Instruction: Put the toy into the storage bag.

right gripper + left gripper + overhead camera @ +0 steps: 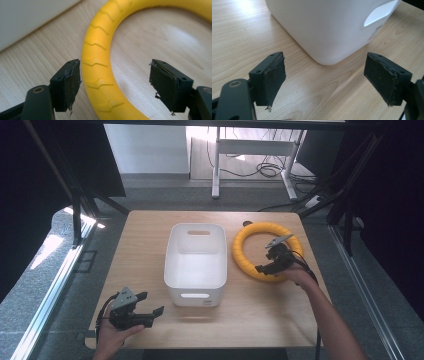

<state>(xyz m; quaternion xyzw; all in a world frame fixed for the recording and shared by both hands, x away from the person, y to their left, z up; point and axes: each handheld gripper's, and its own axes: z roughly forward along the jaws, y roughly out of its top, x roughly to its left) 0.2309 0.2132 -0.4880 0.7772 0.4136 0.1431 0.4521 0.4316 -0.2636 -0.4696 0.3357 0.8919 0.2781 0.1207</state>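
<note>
Left gripper (145,309) sat low at counter's (145,235) near-left corner, fingers spread, empty, aimed at white bin (195,265) mid-counter. Yellow ring (267,251) lay flat right of bin. Right gripper (266,261) hovered over ring's near side, fingers released, straddling the band (100,75).

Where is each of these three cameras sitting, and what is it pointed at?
High view: above the table, looking down; both forearms show.
Left gripper view: rides the left tool, facing the white bin's corner.
Right gripper view: rides the right tool, open astride the yellow ring.
High view shares bin and ring with the others.
</note>
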